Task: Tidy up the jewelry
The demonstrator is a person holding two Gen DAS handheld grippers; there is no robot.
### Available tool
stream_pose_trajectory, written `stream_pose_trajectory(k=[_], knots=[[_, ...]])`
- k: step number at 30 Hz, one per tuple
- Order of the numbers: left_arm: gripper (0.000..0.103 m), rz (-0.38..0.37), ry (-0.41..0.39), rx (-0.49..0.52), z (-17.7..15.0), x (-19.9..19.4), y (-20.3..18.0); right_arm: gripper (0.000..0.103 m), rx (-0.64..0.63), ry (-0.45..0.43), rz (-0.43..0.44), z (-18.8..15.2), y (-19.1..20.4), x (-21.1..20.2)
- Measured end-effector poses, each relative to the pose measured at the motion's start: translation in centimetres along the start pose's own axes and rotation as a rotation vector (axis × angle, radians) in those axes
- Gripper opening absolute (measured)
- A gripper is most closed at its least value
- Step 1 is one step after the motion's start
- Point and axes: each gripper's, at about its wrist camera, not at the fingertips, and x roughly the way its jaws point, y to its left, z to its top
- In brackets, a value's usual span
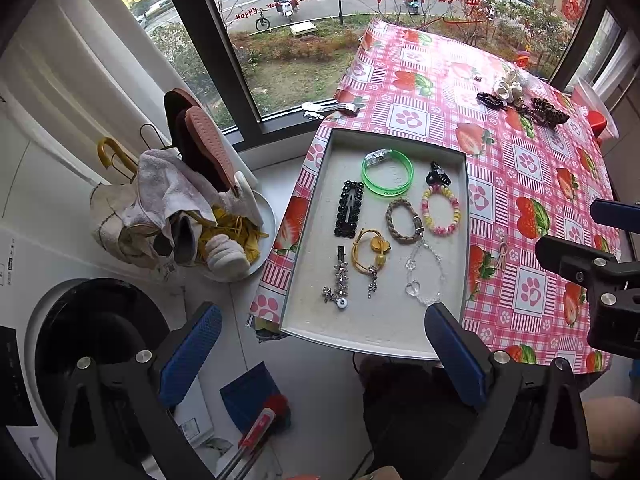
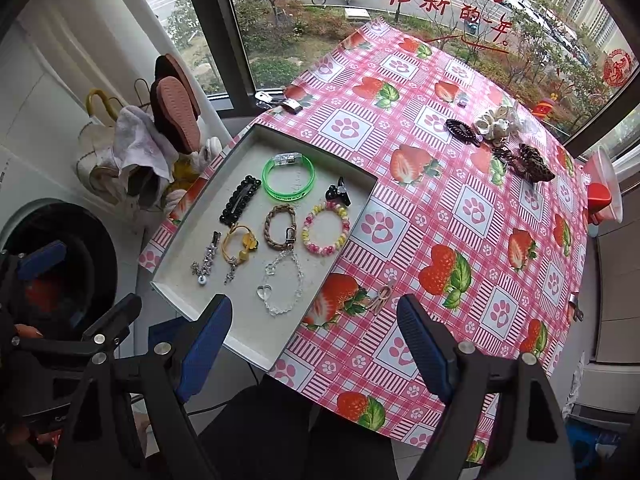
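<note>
A grey tray (image 1: pixel 320 216) (image 2: pixel 192 248) lies on the table's left side. It holds several pieces: a green bangle (image 1: pixel 386 173) (image 2: pixel 288 179), a black clip (image 1: pixel 349 209), a braided bracelet (image 1: pixel 403 221), a pink-yellow bead bracelet (image 1: pixel 440 211) (image 2: pixel 325 229) and a clear chain (image 1: pixel 425 276) (image 2: pixel 282 286). A small pink hair clip (image 1: pixel 501 255) (image 2: pixel 380 297) lies on the cloth right of the tray. My left gripper (image 1: pixel 323 344) is open and empty above the tray's near edge. My right gripper (image 2: pixel 315 340) is open and empty just in front of the pink clip.
More hair clips and a white scrunchie (image 1: pixel 508 87) (image 2: pixel 495 123) lie at the table's far right. A metal clip (image 1: pixel 328 109) rests on the window sill. A basin with cloths and slippers (image 1: pixel 192 208) stands left, above a washing machine (image 1: pixel 92 328).
</note>
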Motion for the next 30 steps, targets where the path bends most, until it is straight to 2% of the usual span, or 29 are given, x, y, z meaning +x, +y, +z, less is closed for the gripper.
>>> stream_pose_trajectory(k=[30], knots=[[0.103, -0.005, 0.001, 0.015, -0.4, 0.25, 0.29, 0.086, -0.006, 0.005, -0.002, -0.27, 0.36, 0.21]])
